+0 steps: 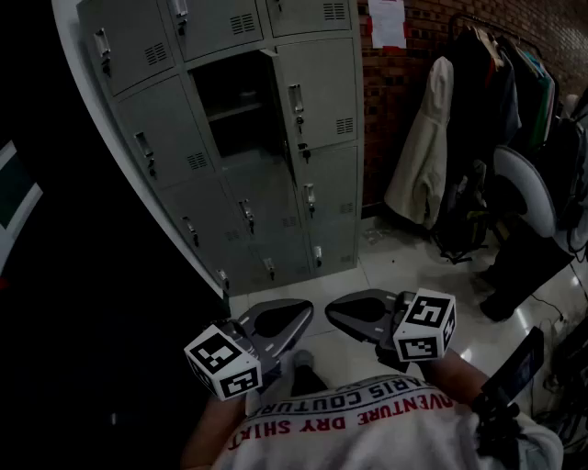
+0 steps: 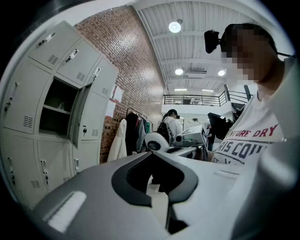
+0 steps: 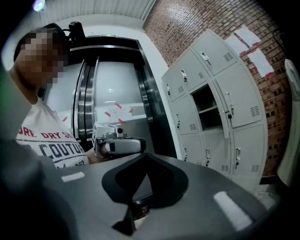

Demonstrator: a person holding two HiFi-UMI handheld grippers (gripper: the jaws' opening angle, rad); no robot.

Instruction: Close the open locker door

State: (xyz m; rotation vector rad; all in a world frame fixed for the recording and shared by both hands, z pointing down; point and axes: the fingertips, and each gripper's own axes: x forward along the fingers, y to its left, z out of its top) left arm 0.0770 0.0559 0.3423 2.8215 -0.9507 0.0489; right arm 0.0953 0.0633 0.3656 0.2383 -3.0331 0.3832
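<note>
Left gripper (image 1: 280, 321), right gripper (image 1: 360, 314) held low near body, jaws together, empty. Door (image 2: 78, 117) open, far: likely awaiting approach.

Brick wall (image 1: 381, 119) bearing a white paper notice (image 1: 389, 23); pale coat (image 1: 421, 156) hanging against it, dark garments (image 1: 491, 83) on a rail just beside; glossy tiled floor (image 1: 404, 271) below; steel lift doors (image 3: 110, 93) carrying red tape marks (image 3: 118, 107).

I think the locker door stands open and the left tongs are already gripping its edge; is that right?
Not quite. The locker door does stand open, but the left tongs grip nothing: the head view shows them shut and held low by the person's shirt, far from the lockers.
</note>
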